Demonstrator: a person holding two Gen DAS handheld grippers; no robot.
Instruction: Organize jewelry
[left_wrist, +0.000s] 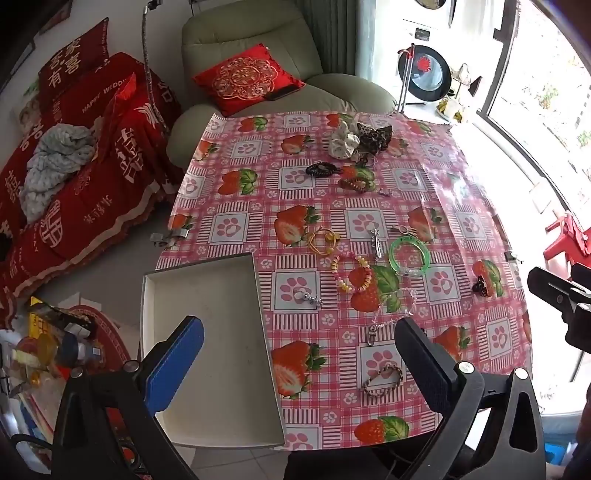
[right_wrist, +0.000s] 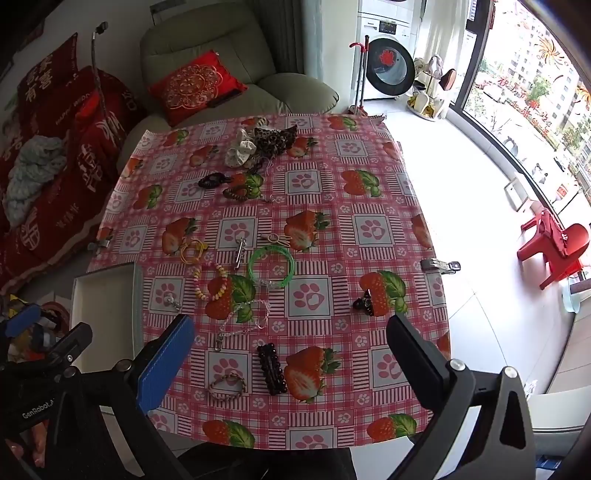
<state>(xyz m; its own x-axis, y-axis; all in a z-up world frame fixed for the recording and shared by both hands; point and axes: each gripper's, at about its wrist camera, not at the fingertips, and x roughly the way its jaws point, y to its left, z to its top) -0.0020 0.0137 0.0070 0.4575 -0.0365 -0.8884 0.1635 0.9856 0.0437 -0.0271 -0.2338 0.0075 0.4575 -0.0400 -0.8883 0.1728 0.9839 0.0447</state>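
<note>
Jewelry lies scattered over the tabletop (left_wrist: 461, 206): green bangle (left_wrist: 409, 255), beaded bracelet (left_wrist: 352, 272), braided bracelet (right_wrist: 226, 386), dark clip (right_wrist: 272, 368). We judge nothing sorted yet; the white tray (left_wrist: 207, 325) is bare. Left tool (left_wrist: 301, 354) and right tool (right_wrist: 291, 358) gape wide, empty

Pink strawberry-and-paw tablecloth (right_wrist: 369, 258), green bangle (right_wrist: 271, 267), white tray (right_wrist: 107, 295).

daylight from window (right_wrist: 524, 122) | glare overexposes floor (left_wrist: 491, 155) | fisheye-bent edges | sharp
</note>
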